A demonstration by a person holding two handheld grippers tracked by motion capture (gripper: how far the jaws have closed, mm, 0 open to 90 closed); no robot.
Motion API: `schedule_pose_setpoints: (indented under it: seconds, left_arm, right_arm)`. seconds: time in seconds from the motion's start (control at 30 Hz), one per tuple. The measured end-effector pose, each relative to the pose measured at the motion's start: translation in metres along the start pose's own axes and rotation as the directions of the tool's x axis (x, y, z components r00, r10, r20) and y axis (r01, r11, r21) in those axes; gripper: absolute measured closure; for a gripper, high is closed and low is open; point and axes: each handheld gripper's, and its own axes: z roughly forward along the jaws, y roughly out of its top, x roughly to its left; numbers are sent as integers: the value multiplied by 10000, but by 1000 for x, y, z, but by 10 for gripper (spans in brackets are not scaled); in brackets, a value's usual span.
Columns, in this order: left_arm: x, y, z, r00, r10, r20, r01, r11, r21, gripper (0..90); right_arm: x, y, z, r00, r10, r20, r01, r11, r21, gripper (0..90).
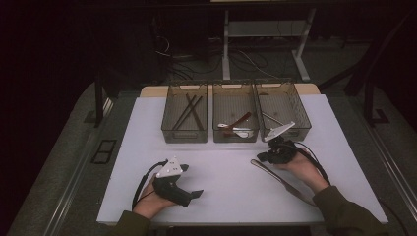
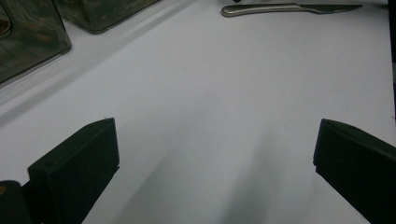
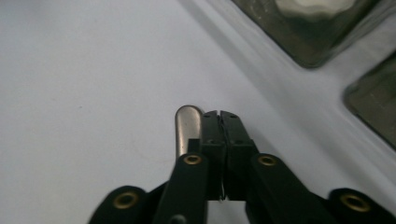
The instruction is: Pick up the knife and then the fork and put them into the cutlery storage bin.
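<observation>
The right claw point(image 3: 219, 114) is sitting with its two black jaws pressed together on nothing. The rounded handle end of the long silver metal table knife point(image 3: 187, 122) is lying just beside its left jaw, touching or nearly so. The knife point(image 1: 282, 181) is resting flat on the white tabletop point(image 1: 221, 196), in front of and to the right of the middle clear plastic bin point(image 1: 235, 136), with its blade running back under the person's right hand.

To do the pick-up well, in my judgement, the right claw should be parting its jaws, shifting sideways so the handle lies between them, and closing across the handle's narrow width, low against the tabletop.

The left claw point(image 2: 215, 126) is standing wide open over bare tabletop, well in front of and to the left of the middle bin, and well apart from the knife point(image 2: 289, 8).

Plenty of open surface is lying between the claws. Just beyond the right claw, the bin walls are standing close, so any lift should be clearing those rims. The tabletop's right edge is running not far from the blade end.
</observation>
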Motion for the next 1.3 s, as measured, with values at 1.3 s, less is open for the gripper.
schedule_pose_setpoints:
  seconds: [1.3]
  left_arm:
    - [-1,1,0,10000,-61,53,61,10000,70,0]
  right_arm:
    - [30,-3,-13,9956,-557,751,140,8829,4693,756]
